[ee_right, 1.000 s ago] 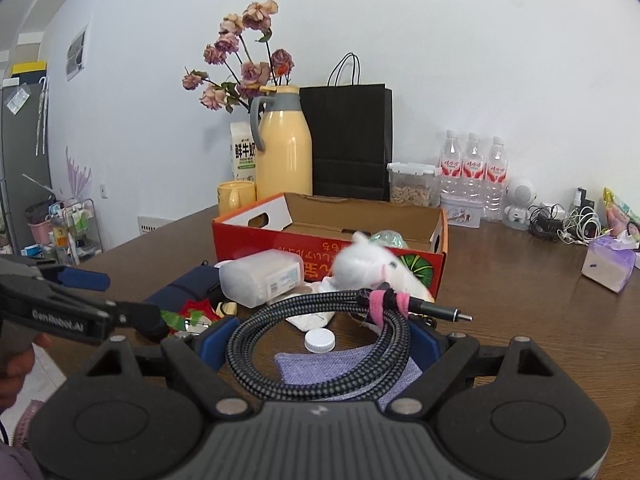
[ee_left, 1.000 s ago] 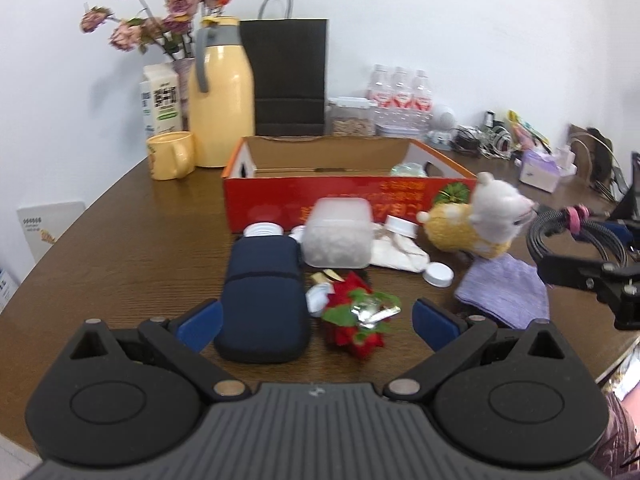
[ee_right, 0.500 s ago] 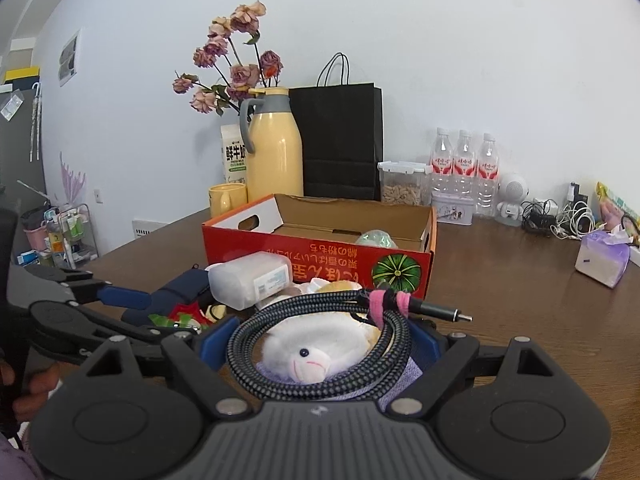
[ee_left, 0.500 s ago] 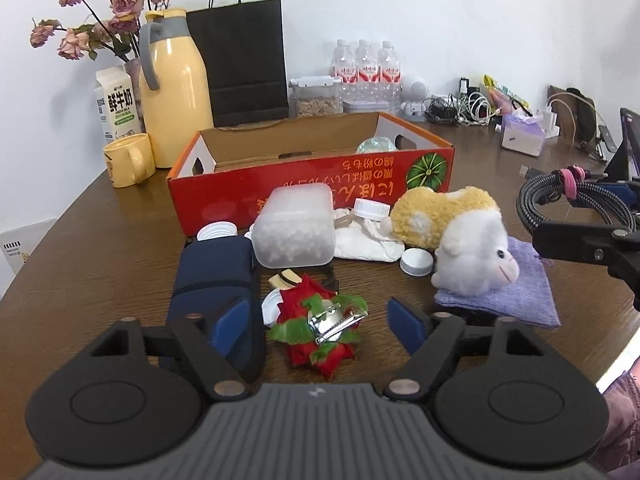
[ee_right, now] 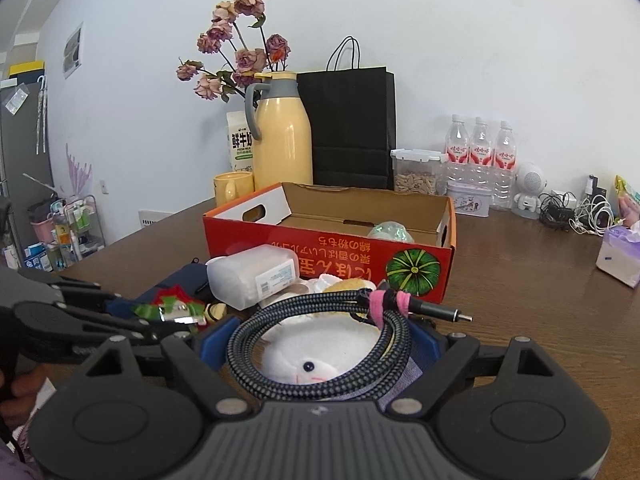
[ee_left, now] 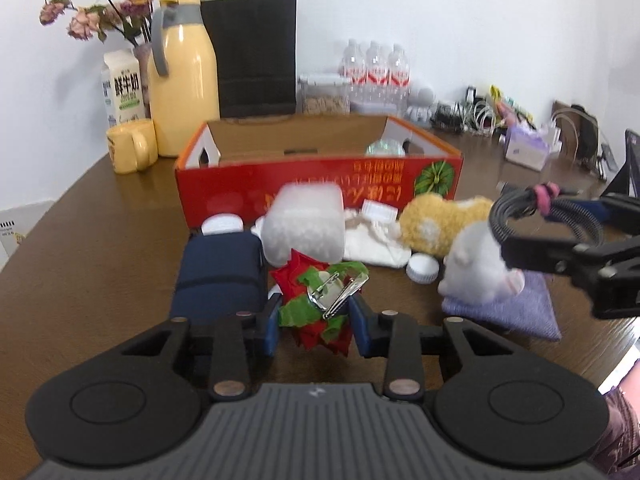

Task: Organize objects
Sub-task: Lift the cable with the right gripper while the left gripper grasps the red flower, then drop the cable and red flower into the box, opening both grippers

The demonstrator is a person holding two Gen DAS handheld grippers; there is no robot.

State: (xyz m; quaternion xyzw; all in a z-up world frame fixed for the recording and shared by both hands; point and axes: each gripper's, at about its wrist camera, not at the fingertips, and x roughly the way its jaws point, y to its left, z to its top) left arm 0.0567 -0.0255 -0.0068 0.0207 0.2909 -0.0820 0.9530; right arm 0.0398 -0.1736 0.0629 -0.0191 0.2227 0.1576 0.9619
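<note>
My left gripper is shut on a red and green flower ornament with a metal clip, just off the table in front of a navy pouch. My right gripper is shut on a coiled braided cable with a pink tie; it also shows at the right of the left wrist view. Below the coil lies a white and yellow plush toy on a purple cloth. An open red cardboard box stands behind, with a clear round item inside.
A frosted plastic container, white cloth and white caps lie before the box. A yellow thermos, mug, milk carton, flowers, black bag and water bottles stand at the back. Tissue pack and cables are far right.
My left gripper moved forward and closed its fingers on the flower ornament. My right gripper with the cable shifted over the plush toy, which was knocked from upright onto the purple cloth.
</note>
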